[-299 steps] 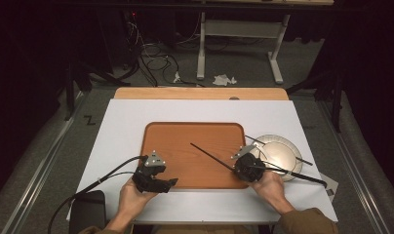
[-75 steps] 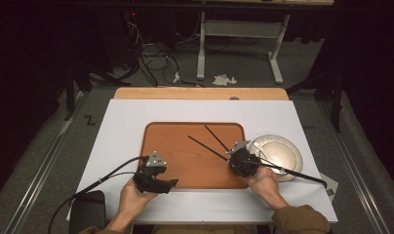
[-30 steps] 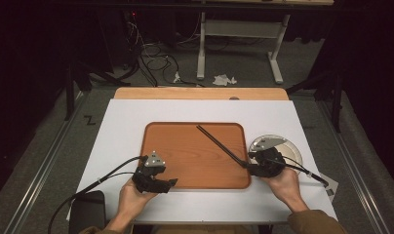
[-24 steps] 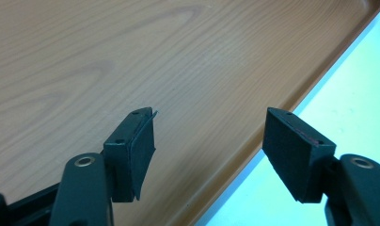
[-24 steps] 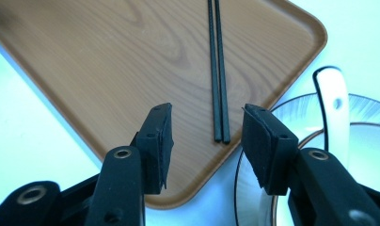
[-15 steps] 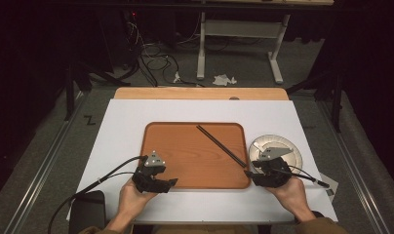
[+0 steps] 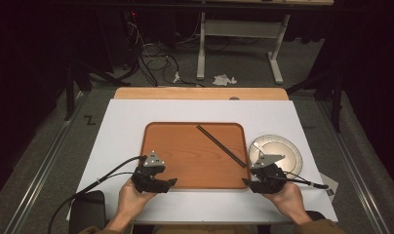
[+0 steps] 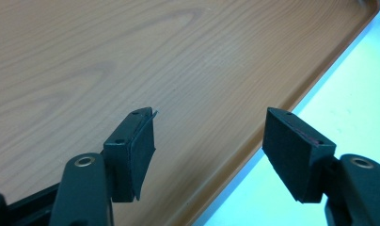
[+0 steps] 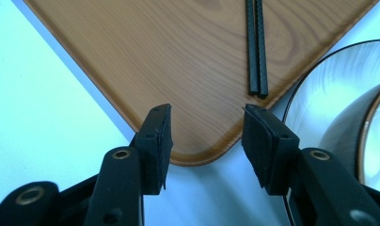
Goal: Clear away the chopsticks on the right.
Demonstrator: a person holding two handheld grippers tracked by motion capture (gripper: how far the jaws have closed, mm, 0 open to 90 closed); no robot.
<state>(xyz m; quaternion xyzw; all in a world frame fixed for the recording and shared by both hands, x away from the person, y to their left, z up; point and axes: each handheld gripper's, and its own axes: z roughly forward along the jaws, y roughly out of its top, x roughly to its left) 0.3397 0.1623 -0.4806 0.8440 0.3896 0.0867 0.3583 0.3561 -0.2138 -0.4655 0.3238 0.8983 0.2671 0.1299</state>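
The right hand-held gripper [image 7: 247, 182] has released the chopsticks [image 7: 221, 145] onto the tray [image 7: 185, 156].

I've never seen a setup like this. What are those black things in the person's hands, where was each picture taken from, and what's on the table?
A person holds a hand-operated claw in each hand: the left claw and the right claw. The high view looks down from above; the other two pictures come from small cameras riding on each claw. On the white table lies a wooden tray with a pair of black chopsticks on it, and beside it a round plate. Both claws are open and hold nothing.
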